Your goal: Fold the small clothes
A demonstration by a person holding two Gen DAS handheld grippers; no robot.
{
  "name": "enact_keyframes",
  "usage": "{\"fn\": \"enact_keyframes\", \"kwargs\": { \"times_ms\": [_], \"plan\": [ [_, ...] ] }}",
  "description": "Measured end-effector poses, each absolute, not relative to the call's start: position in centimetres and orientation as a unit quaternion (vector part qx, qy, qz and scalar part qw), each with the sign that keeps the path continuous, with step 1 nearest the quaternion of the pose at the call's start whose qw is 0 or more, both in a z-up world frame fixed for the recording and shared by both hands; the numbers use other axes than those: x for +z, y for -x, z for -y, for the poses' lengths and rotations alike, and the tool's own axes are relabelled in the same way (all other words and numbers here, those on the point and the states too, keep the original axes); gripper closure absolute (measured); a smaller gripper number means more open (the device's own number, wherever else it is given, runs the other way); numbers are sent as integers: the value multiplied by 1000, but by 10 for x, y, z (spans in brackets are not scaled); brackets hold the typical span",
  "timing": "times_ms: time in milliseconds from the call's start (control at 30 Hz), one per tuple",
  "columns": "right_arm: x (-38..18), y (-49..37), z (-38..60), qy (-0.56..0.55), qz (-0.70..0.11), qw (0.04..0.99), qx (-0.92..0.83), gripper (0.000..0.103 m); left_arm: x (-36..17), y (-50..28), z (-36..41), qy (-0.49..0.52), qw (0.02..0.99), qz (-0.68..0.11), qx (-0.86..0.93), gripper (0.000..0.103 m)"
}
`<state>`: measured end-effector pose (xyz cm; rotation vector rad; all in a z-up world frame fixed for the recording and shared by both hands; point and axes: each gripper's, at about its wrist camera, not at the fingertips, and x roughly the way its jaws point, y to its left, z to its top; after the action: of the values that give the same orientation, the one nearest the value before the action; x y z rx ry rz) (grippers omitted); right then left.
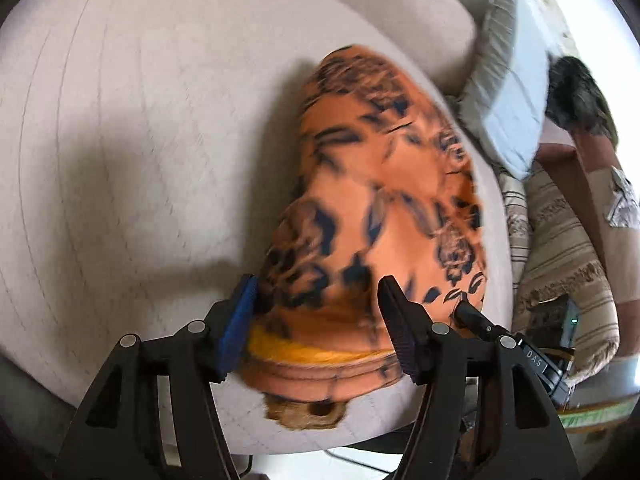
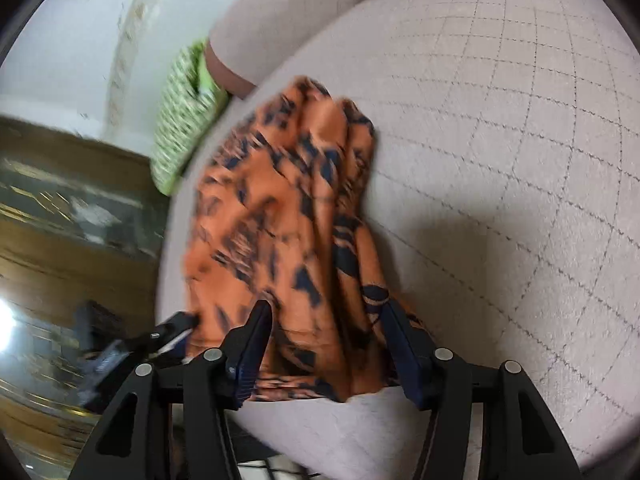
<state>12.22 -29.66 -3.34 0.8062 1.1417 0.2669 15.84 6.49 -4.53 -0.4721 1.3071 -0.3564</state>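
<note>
An orange garment with a dark floral print (image 1: 380, 200) lies bunched on a pale quilted cushion (image 1: 120, 140); its waistband end with a yellow lining is nearest me. My left gripper (image 1: 316, 300) is open, its fingers either side of the waistband end. In the right wrist view the same garment (image 2: 288, 220) lies on the cushion (image 2: 500, 160). My right gripper (image 2: 328, 320) is open, its fingers straddling the near edge of the cloth. The other gripper's tip (image 2: 172, 330) shows at the left of that view.
Pillows and a striped throw (image 1: 560, 248) lie at the right in the left wrist view. A green patterned cushion (image 2: 184, 120) sits beyond the garment in the right wrist view, with a wooden floor (image 2: 60, 240) to the left past the cushion's edge.
</note>
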Motion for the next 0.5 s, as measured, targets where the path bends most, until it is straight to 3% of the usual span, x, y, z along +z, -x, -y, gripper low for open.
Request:
{"fn": "enact_keyframes", "kwargs": {
  "times_ms": [100,267,333,500],
  "plan": [
    [-29,-116,298,-358,-530,761,112,87,-50,-146,-62,229,743,-606,-169,54],
    [-11,-97,295,-338,-516,781,99,89,-56,-126,-46,148,768,-607,-138,54],
    [-40,-97,287,-332,-554,759,78,89,-52,-125,-46,147,771,-606,-133,54],
    [-15,-83,296,-349,-512,780,86,89,-49,-111,-47,154,772,-602,-133,54]
  ]
}}
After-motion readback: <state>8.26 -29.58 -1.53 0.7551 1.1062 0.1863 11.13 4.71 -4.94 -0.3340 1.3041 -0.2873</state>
